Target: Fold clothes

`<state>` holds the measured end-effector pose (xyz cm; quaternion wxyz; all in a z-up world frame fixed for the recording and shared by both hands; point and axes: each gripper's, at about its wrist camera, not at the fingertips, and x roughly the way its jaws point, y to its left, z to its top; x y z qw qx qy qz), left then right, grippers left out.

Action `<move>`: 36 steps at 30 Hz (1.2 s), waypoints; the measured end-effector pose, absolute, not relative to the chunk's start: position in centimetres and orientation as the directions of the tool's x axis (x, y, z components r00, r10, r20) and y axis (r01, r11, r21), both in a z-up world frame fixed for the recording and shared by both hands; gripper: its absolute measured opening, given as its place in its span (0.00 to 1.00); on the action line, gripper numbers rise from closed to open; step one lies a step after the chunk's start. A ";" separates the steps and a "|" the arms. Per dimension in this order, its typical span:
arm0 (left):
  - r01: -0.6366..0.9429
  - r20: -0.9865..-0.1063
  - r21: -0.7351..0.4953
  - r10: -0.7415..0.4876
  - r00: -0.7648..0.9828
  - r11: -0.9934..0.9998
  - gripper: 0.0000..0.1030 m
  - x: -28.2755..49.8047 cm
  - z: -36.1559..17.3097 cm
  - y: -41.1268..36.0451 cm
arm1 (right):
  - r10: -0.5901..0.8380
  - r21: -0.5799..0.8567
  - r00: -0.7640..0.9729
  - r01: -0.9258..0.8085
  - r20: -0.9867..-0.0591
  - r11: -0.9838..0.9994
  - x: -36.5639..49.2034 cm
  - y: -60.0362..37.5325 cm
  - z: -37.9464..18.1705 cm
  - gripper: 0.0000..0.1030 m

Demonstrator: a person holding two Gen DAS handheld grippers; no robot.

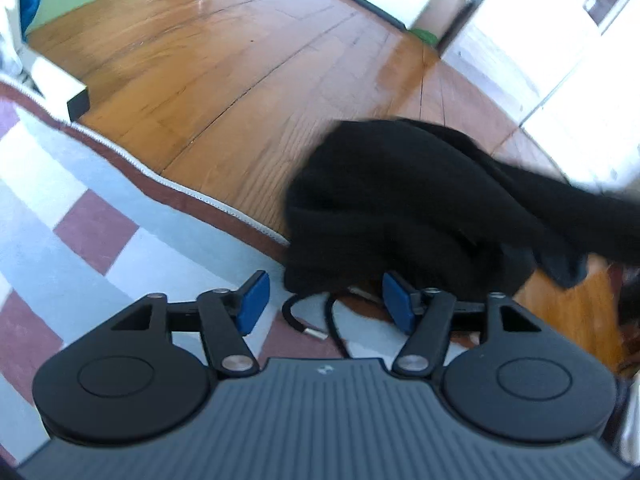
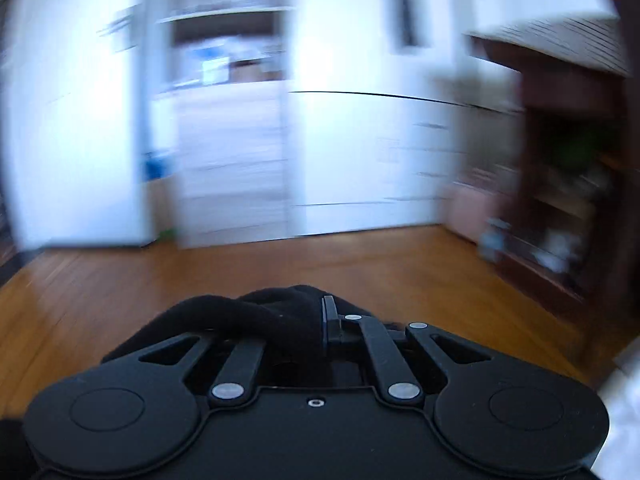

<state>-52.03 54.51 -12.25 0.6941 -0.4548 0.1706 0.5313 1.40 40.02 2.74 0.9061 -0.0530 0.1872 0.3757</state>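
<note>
In the left wrist view, the checked bedcover (image 1: pixel 80 216) fills the lower left of the frame, its piped edge running diagonally toward centre, with wooden floor (image 1: pixel 208 80) above it. At bottom centre the left gripper (image 1: pixel 326 306) has its jaws spread wide with nothing between them, only a black drawstring (image 1: pixel 308 326) lying on the cover just ahead. The black garment (image 1: pixel 420 208) is bunched at centre right, lifted and stretched toward the right edge, so its long axis runs rightward and slightly down (blur there hides the far end). It lies up and right of the open jaws, close to the right blue pad (image 1: pixel 396 300). In the right wrist view, the right gripper (image 2: pixel 316 328) is pinching a fold of that black cloth at bottom centre, so this hand already has it.
</note>
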 end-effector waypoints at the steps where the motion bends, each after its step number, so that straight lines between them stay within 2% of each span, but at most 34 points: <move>1: -0.878 -0.708 -0.479 0.582 0.400 0.021 0.61 -52.0 -12.3 54.5 | 0.606 0.021 0.680 -0.658 -0.414 0.753 2.7 39.3 2.0 0.06; 2: -0.862 -0.695 -0.507 0.581 0.423 0.021 0.61 -51.9 -12.3 54.6 | 0.547 -0.004 0.708 -0.613 -0.447 0.790 4.0 38.6 1.3 0.11; 4: -0.829 -0.667 -0.558 0.580 0.467 0.025 0.62 -51.6 -12.4 54.6 | 0.374 -0.193 0.699 -0.588 -0.609 0.785 6.5 38.9 -2.5 0.15; 5: -0.813 -0.652 -0.582 0.580 0.488 0.030 0.62 -51.5 -12.4 54.7 | 0.321 -0.172 0.654 -0.573 -0.685 0.801 7.9 38.9 -4.4 0.29; 6: -0.796 -0.637 -0.604 0.580 0.508 0.034 0.62 -51.3 -12.5 54.7 | 0.267 -0.153 0.601 -0.555 -0.753 0.817 9.3 38.8 -6.3 0.33; 7: -0.789 -0.625 -0.612 0.584 0.519 0.046 0.63 -50.9 -12.6 54.7 | 0.213 -0.137 0.539 -0.535 -0.815 0.833 10.7 38.8 -8.2 0.32; 9: -0.777 -0.601 -0.626 0.591 0.538 0.070 0.67 -50.1 -12.8 54.7 | 0.263 -0.009 0.457 -0.510 -0.850 0.860 11.1 37.9 -10.4 0.33; 10: -0.783 -0.600 -0.617 0.596 0.533 0.079 0.67 -49.6 -12.9 54.8 | 0.288 0.033 0.419 -0.519 -0.861 0.854 11.0 37.8 -11.2 0.33; 12: -0.829 -0.631 -0.554 0.607 0.482 0.082 0.67 -48.5 -13.4 55.3 | 0.261 -0.054 0.451 -0.574 -0.854 0.817 9.7 39.0 -11.5 0.34; 14: -0.885 -0.672 -0.460 0.620 0.405 0.079 0.67 -47.4 -14.0 55.6 | 0.257 -0.176 0.530 -0.634 -0.808 0.753 7.5 40.7 -10.8 0.35; 15: -0.902 -0.687 -0.424 0.621 0.377 0.079 0.67 -47.0 -14.3 55.9 | 0.265 -0.159 0.502 -0.652 -0.824 0.741 7.7 40.9 -10.6 0.36; 16: -0.918 -0.701 -0.389 0.621 0.350 0.078 0.67 -46.6 -14.5 56.2 | 0.272 -0.142 0.473 -0.671 -0.838 0.728 7.9 41.2 -10.4 0.46; 17: -0.927 -0.710 -0.367 0.621 0.331 0.074 0.67 -46.3 -14.9 56.5 | 0.278 -0.124 0.443 -0.688 -0.852 0.715 8.0 41.4 -10.2 0.61; 19: -0.926 -0.711 -0.373 0.626 0.320 0.050 0.67 -46.2 -15.0 57.0 | 0.289 -0.087 0.382 -0.720 -0.878 0.688 8.3 41.9 -9.8 0.75; 22: -0.894 -0.677 -0.446 0.642 0.361 0.033 0.67 -46.5 -14.8 57.6 | 0.301 -0.028 0.287 -0.763 -0.909 0.646 8.8 42.6 -9.1 0.76; 23: -0.889 -0.670 -0.456 0.643 0.370 0.037 0.67 -46.6 -14.9 57.8 | 0.303 -0.007 0.255 -0.775 -0.918 0.631 8.9 42.8 -8.9 0.73; 25: -0.885 -0.665 -0.464 0.643 0.380 0.044 0.71 -46.7 -15.4 58.4 | 0.307 0.036 0.190 -0.798 -0.933 0.602 9.2 43.2 -8.5 0.74; 29: -0.855 -0.651 -0.518 0.634 0.417 0.031 0.71 -47.5 -16.7 58.7 | 0.306 0.124 0.058 -0.831 -0.950 0.542 9.9 44.2 -7.6 0.75; 32: -0.825 -0.647 -0.565 0.617 0.449 0.007 0.80 -48.0 -17.4 58.9 | 0.427 0.206 -0.021 -0.897 -0.904 0.392 6.5 45.1 -7.6 0.75; 33: -0.820 -0.647 -0.572 0.616 0.449 -0.004 0.87 -48.1 -17.6 58.9 | 0.455 0.205 -0.037 -0.923 -0.889 0.326 4.9 45.9 -7.7 0.75; 36: -0.806 -0.643 -0.591 0.617 0.454 -0.023 0.87 -48.4 -18.2 59.0 | 0.493 0.185 -0.088 -0.971 -0.865 0.150 0.0 49.3 -8.5 0.75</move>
